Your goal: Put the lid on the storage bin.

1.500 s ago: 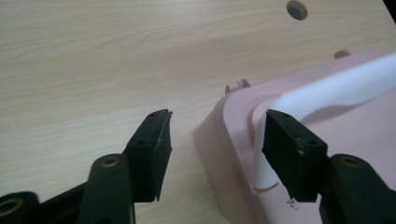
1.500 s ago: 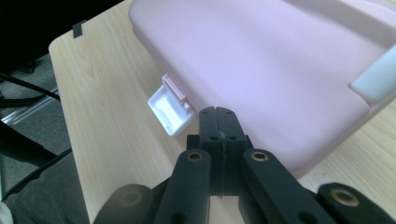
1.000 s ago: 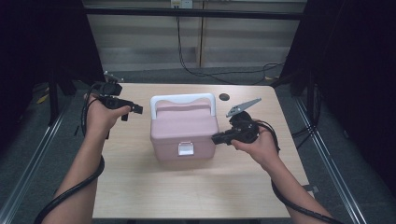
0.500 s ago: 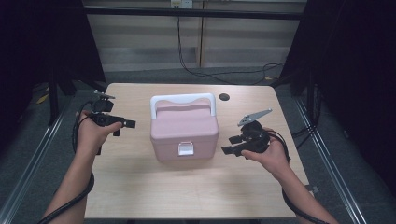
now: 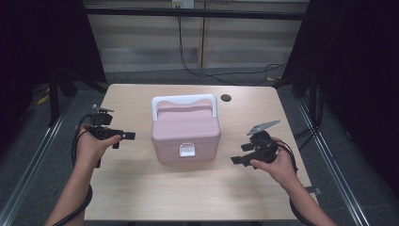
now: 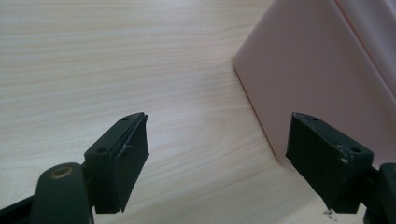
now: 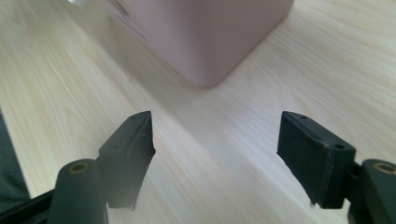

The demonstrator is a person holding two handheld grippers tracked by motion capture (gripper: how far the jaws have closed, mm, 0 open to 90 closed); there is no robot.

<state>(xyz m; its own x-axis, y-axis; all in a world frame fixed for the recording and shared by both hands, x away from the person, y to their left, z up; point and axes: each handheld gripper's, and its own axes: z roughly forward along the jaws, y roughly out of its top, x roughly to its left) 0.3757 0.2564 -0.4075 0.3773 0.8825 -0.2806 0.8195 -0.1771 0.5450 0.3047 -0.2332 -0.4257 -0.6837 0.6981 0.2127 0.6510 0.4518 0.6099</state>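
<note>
A pink box (image 5: 186,134) with a white handle and a white front latch stands in the middle of the wooden table (image 5: 141,188), lid down. My left gripper (image 5: 126,136) hovers to its left, jaws pointing at the box, open with nothing between them; the box's pink side (image 6: 317,74) fills the upper right of the left gripper view. My right gripper (image 5: 237,159) is off the box's front right corner, clear of it. Its jaws have just been opening and stand wide apart over bare wood, with the box's corner (image 7: 205,37) ahead of them.
A small dark round hole (image 5: 226,98) sits in the tabletop behind the box. Cables trail from both grippers over the table's side edges. Bare wood lies in front of the box and on both sides; dark floor and rails surround the table.
Both hands have drawn back from the box toward the near side and sunk lower. The right gripper has come off the box's right side and its jaws have opened.
</note>
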